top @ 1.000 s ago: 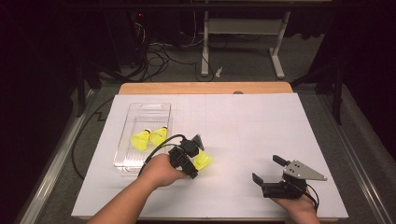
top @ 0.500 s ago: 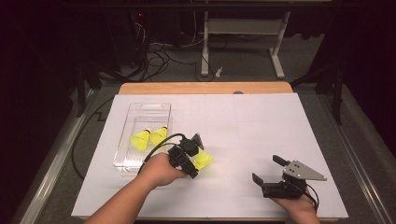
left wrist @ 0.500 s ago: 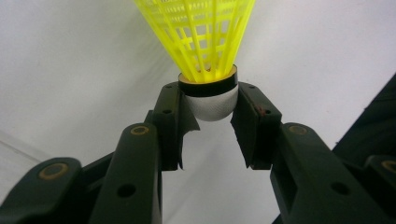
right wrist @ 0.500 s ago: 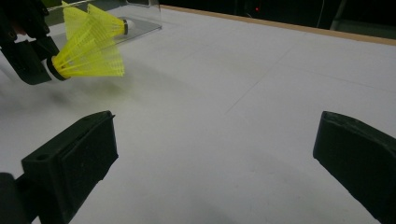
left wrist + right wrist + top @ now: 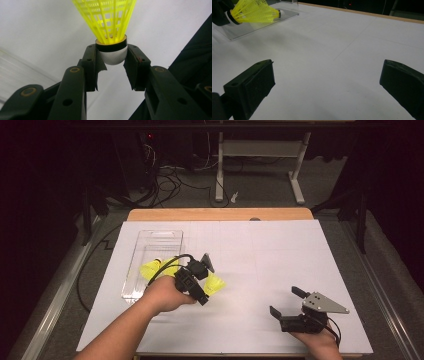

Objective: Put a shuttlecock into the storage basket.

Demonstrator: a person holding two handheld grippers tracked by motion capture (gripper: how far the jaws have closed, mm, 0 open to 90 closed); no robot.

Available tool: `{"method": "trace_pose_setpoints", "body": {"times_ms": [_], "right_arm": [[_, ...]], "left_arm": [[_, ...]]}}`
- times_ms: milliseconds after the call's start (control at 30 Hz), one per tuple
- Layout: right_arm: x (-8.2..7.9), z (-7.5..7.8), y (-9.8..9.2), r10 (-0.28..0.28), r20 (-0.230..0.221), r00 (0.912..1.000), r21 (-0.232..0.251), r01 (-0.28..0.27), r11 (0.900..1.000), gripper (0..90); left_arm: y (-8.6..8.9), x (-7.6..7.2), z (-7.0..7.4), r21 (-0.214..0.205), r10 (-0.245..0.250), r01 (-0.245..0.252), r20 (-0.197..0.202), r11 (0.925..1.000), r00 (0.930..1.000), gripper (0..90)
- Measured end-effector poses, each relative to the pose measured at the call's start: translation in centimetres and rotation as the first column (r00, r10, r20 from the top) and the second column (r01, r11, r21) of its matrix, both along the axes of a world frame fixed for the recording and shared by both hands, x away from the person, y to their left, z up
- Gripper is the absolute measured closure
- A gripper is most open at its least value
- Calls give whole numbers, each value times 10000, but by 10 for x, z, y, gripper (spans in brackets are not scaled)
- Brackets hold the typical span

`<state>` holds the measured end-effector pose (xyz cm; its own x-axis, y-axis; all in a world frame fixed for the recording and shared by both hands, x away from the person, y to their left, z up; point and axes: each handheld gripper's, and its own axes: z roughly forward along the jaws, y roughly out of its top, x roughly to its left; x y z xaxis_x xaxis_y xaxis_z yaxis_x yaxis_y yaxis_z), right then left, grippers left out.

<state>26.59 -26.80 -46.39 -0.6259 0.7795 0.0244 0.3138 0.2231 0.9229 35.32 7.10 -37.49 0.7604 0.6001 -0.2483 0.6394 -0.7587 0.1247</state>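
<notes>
My left gripper (image 5: 205, 282) is shut on a yellow shuttlecock (image 5: 215, 284), its pads pinching the white cork base (image 5: 113, 55) while the skirt (image 5: 107, 17) points away. It hangs a little above the white sheet, just right of a clear plastic tray (image 5: 150, 240). Two more yellow shuttlecocks (image 5: 152, 268) lie in that tray, also visible in the right gripper view (image 5: 254, 11). My right gripper (image 5: 287, 304) rests near the front right of the table with its jaws wide apart and nothing between them (image 5: 327, 82).
A white sheet (image 5: 260, 260) covers the wooden table (image 5: 220, 214). Beyond the far edge the floor is dark, with cables and a metal stand (image 5: 260, 150). A black cable (image 5: 170, 265) loops from the left gripper over the tray.
My left hand has lifted the held shuttlecock slightly off the sheet. The right gripper has stayed where it was.
</notes>
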Motion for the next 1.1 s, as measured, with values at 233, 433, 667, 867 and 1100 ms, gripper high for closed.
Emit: {"method": "trace_pose_setpoints", "body": {"times_ms": [233,433,667,867,1100], "right_arm": [[0,0,0,0,-4,10000,3,0,10000,3],[0,0,0,0,-11,10000,6,0,10000,3],[0,0,0,5,-12,10000,1,-5,10000,3],[0,-1,1,24,-40,10000,16,-23,10000,3],[0,-1,1,25,-42,10000,23,-25,10000,3]], "left_arm": [[4,2,12,78,-41,41,59,10000,10000,646],[8,5,18,255,-20,18,42,9997,10000,645],[13,7,33,161,-53,50,145,9999,9999,646],[22,9,41,192,46,-49,153,9998,9999,646],[34,12,38,290,411,-415,145,9987,9991,646]]}}
